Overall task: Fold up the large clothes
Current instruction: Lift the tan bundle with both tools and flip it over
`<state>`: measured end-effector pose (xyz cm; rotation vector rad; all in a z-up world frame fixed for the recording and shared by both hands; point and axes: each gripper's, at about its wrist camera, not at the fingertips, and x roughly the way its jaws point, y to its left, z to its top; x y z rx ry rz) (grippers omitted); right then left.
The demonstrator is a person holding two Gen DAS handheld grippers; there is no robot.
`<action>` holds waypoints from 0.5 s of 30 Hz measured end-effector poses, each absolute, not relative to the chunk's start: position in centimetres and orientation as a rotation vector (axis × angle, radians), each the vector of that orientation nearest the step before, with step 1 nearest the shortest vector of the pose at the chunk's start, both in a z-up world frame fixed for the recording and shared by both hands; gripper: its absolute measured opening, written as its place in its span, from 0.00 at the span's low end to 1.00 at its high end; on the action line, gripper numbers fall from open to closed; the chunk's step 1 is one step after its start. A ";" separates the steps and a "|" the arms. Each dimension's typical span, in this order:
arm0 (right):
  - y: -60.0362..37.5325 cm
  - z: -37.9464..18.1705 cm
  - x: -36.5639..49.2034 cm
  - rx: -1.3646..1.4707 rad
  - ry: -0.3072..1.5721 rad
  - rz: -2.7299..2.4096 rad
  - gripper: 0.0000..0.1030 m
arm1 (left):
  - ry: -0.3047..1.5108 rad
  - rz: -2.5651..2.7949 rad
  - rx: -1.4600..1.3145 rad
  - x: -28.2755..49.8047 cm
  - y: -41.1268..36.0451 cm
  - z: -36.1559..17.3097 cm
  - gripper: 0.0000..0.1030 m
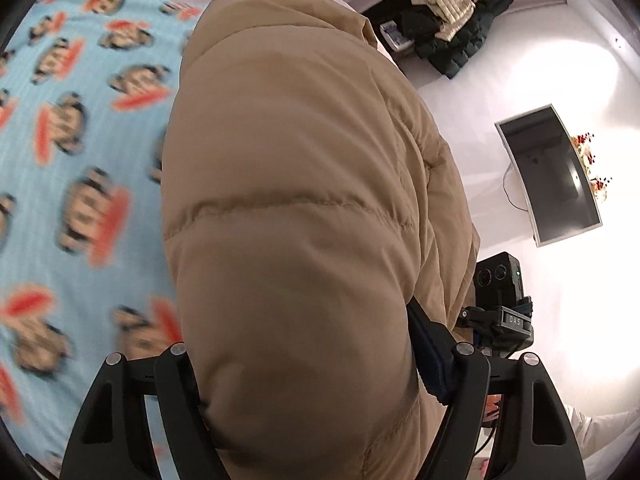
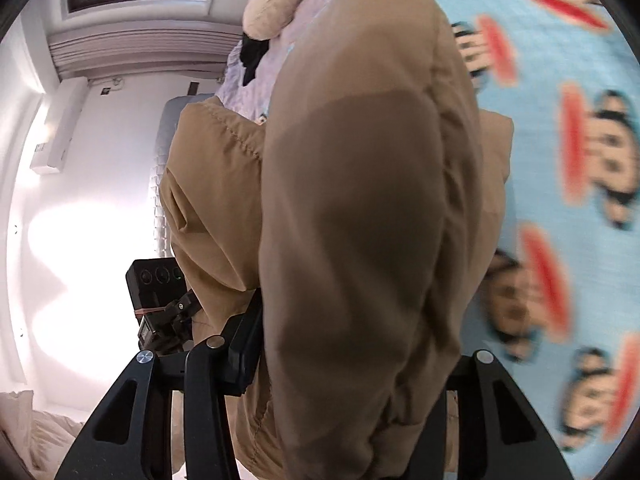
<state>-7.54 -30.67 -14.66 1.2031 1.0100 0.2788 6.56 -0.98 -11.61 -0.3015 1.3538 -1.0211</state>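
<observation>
Both grippers are clamped on the tan puffer jacket (image 1: 288, 200), one at each side of the same edge. The left gripper (image 1: 316, 364) has its jaws part-way spread and pinching a fat quilted roll of the jacket. The right gripper (image 2: 352, 360) is pinching a thinner bunch, jaws closer together. The jacket fills the gap right at the fingertips of each and runs straight away from both cameras, long axis along the pointing direction, far end draping down toward the bed with the blue monkey-print blanket (image 1: 80, 160). So the held edge is raised off the bed and the rest trails forward and below. Neither hand is nearer; they sit side by side, the other rig visible beside the jacket in each view. Next move likely carries the held edge forward over the trailing part, keeping both hands level so the fold lands square. A pile of dark clothes (image 1: 444, 36) lies well apart.
</observation>
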 end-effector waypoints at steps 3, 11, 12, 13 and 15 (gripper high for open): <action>-26.1 -15.0 -3.8 1.205 0.995 0.290 0.48 | 1.349 -0.986 -0.286 10.7 3.1 -11.8 0.76; -16.4 -20.2 5.4 1.220 1.087 0.244 0.52 | 1.425 -0.757 -0.241 19.2 11.3 -17.9 0.81; -15.9 -20.5 5.8 1.220 1.104 0.210 0.57 | 1.437 -0.741 -0.260 19.4 11.9 -18.4 0.81; -15.6 -20.4 5.9 1.221 1.108 0.179 0.59 | 1.436 -0.729 -0.281 19.5 12.6 -18.4 0.81; -15.4 -19.2 5.3 1.202 1.116 0.145 0.64 | 1.404 -0.711 -0.269 19.3 13.5 -17.6 0.81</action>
